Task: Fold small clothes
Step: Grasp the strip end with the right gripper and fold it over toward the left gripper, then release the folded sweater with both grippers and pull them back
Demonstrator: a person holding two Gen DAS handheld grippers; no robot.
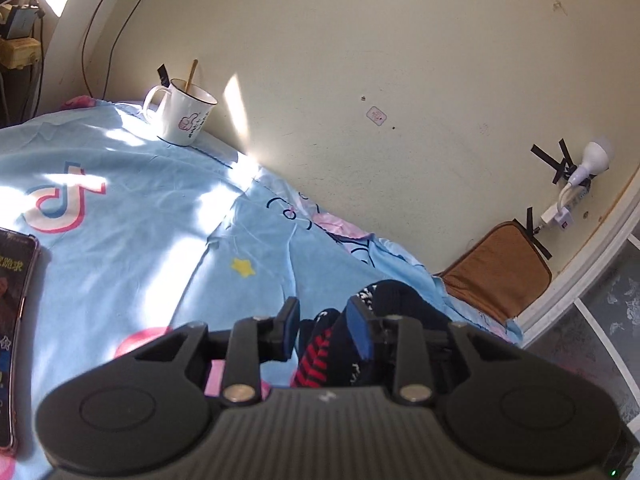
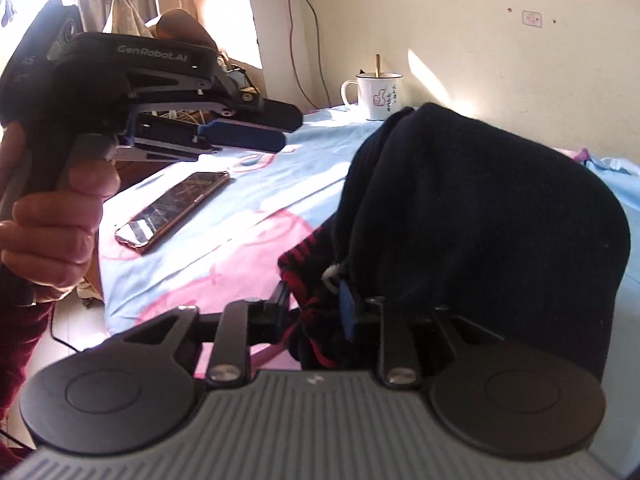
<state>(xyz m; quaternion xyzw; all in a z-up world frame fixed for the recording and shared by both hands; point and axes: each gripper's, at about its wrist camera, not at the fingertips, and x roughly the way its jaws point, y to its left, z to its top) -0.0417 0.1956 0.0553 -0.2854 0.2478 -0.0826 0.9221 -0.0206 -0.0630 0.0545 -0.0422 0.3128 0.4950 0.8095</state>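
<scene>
Two fisheye views, one dark knit garment. Left wrist view: left gripper [image 1: 324, 330], black body with blue-padded fingers, stands apart, the garment [image 1: 352, 340] lying between the pads but whether pinched cannot be told; the navy knit with red stripes and white pattern is bunched low at the near edge of the bed [image 1: 132, 248], likely gathered there for folding. Bed covering is smooth light-blue printed cloth with pink figures and a yellow star, sunlit in patches. White enamel mug [image 1: 186, 114], dark-rimmed, holding a wooden stick, stands by the cream wall, well apart from the work. Phone [image 1: 14, 336], glossy, lies flat at the left edge. Brown padded cushion [image 1: 500, 268] leans in the corner. Right wrist view: right gripper [image 2: 316, 312], fingers closed onto the striped edge of the garment [image 2: 480, 216], which rises in a soft, rounded, fuzzy mound, apparently lifted to turn over. Left gripper [image 2: 256, 136] appears here raised above the bed, fingers nearly together, empty, held in a bare hand [image 2: 56, 224]. Phone [image 2: 172, 208] lies beneath it.
</scene>
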